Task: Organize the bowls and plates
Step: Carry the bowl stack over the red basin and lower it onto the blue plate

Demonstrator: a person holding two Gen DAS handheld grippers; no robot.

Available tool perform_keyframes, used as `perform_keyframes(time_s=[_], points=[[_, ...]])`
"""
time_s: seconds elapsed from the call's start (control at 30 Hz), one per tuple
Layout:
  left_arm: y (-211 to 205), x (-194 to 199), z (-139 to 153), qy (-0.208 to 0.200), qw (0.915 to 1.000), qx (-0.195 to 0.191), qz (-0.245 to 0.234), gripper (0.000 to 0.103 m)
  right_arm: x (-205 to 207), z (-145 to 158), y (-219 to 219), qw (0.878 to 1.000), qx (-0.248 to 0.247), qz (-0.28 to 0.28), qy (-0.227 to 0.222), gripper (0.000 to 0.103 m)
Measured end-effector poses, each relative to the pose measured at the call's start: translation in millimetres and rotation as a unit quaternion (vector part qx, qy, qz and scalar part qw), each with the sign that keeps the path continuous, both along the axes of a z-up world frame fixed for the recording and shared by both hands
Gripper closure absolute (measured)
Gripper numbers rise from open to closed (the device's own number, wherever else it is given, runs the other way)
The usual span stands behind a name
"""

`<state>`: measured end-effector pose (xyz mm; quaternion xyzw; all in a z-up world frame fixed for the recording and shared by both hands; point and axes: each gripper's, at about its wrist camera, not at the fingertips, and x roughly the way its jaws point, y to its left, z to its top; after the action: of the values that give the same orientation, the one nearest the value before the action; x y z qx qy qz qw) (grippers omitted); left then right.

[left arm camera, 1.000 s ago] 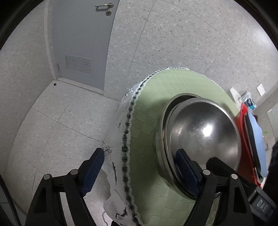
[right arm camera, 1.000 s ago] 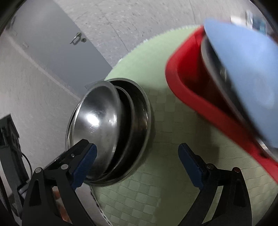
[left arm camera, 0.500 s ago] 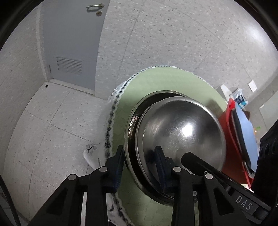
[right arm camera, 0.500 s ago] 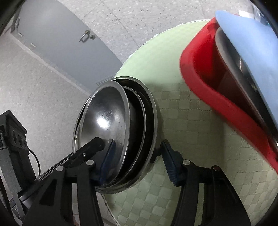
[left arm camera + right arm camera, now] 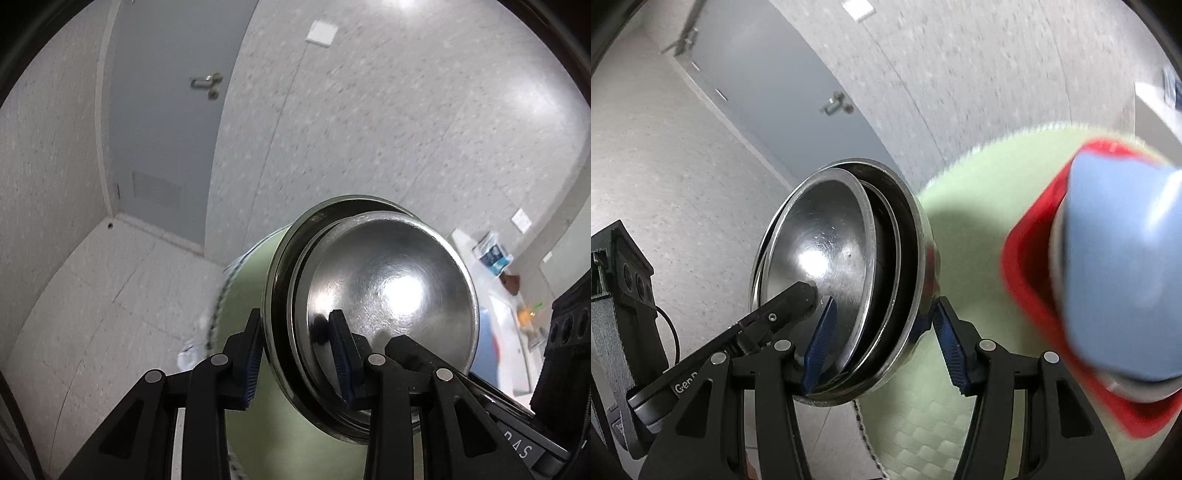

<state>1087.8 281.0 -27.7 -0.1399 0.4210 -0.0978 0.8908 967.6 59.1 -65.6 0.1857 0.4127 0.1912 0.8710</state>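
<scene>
A stack of nested steel bowls [image 5: 388,291] is held up off the green checked tablecloth [image 5: 247,295]. My left gripper [image 5: 295,328] is shut on the stack's near rim, one pad outside the big outer bowl and one inside on the inner bowl. My right gripper [image 5: 882,314] is shut on the same stack [image 5: 827,243] from the opposite side, its pads spanning all the rims. Each gripper's black finger shows inside the bowl in the other's view. A red basin [image 5: 1027,280] on the tablecloth [image 5: 979,221] holds a blue plate [image 5: 1119,258] leaning over steel ones.
Behind the stack are a speckled wall and a grey door [image 5: 162,147] with a lever handle. Tiled floor [image 5: 92,295] lies below the table's lace-trimmed edge. A white counter [image 5: 506,295] with small items stands at the far right.
Both grippers closed on the bowl stack's rim from opposite sides, then lifted it off the green cloth. Both views now tilt up toward the wall and door.
</scene>
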Motion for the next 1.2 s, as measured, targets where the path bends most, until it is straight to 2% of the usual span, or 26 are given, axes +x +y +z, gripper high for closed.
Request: perform_keyframes(time_s=[0.17, 0.23, 0.4, 0.57, 0.6, 1.03, 1.2], points=[[-54.7, -27.6, 18.4, -0.025, 0.9996, -0.004, -0.012, 0.072, -9.8, 19.9, -42.6, 1.0, 0.002, -0.005, -0.021, 0.047], [-76.5, -34.5, 16.7, -0.027, 0.9995, -0.006, -0.018, 0.072, -10.8, 24.4, -62.9, 1.0, 0.0, -0.008, -0.025, 0.047], [-129.4, -34.6, 6.9, -0.013, 0.9992, -0.013, -0.036, 0.072, 3.6, 23.6, -119.2, 1.0, -0.005, -0.023, -0.01, 0.047], [-178.4, -22.1, -9.7, 0.011, 0.999, -0.01, -0.043, 0.072, 13.4, 17.1, -159.7, 0.999, -0.021, -0.023, 0.015, 0.047], [-193.6, -8.5, -12.7, 0.018, 0.999, -0.009, -0.041, 0.072, 13.4, 13.7, -166.8, 0.999, -0.025, -0.021, 0.021, 0.047], [-242.7, 41.9, -48.5, 0.099, 0.9951, -0.003, 0.002, 0.072, 30.7, -32.2, -181.4, 0.993, -0.069, 0.042, 0.09, 0.047], [-251.9, 55.0, -51.4, 0.109, 0.994, 0.0, 0.014, 0.072, 32.0, -39.9, -180.0, 0.991, -0.09, 0.051, 0.089, 0.047]])
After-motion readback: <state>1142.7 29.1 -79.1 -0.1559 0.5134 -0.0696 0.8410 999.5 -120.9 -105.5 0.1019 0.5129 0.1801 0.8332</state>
